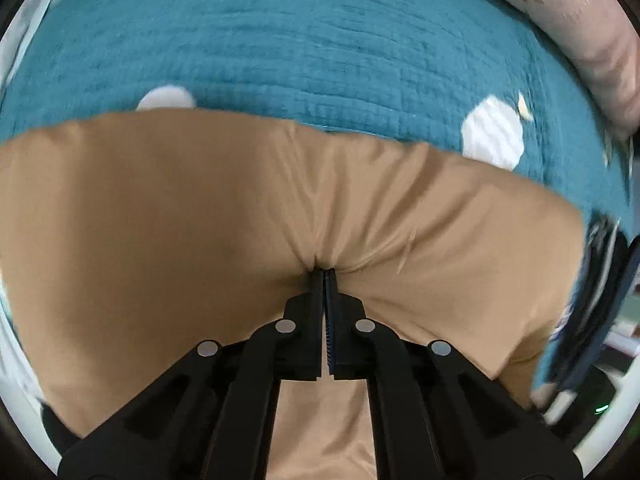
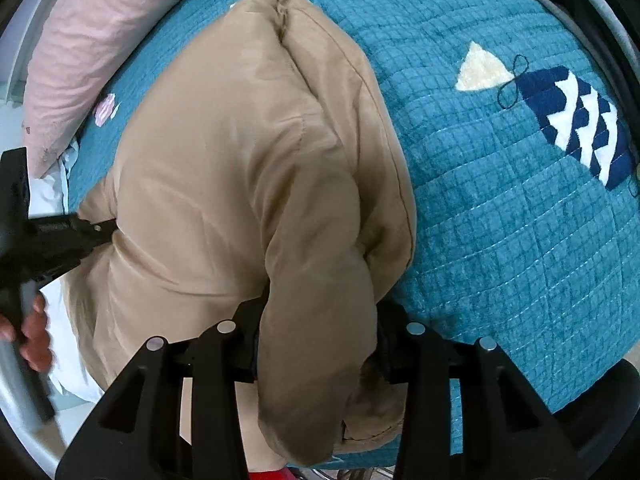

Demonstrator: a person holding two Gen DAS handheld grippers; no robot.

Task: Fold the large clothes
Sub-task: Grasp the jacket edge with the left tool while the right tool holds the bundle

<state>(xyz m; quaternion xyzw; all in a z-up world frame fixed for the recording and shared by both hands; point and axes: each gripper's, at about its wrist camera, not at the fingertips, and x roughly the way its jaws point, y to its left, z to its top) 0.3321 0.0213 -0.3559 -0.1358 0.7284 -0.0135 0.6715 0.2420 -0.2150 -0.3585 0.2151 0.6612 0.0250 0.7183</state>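
A puffy tan jacket lies on a teal quilted bedspread. My left gripper points steeply down and is shut, pinching a small pucker of the jacket's fabric at its tips. In the right wrist view the jacket bulges up in a thick fold. My right gripper is closed around a padded sleeve-like roll of it, with both pads pressed into the roll. The left gripper bites the jacket's left edge, and a hand holds its handle.
A pink pillow lies along the bed's far left side and shows as a pink pillow at the upper right. The bedspread carries a navy and white patch. White sheet shows by the bed edge.
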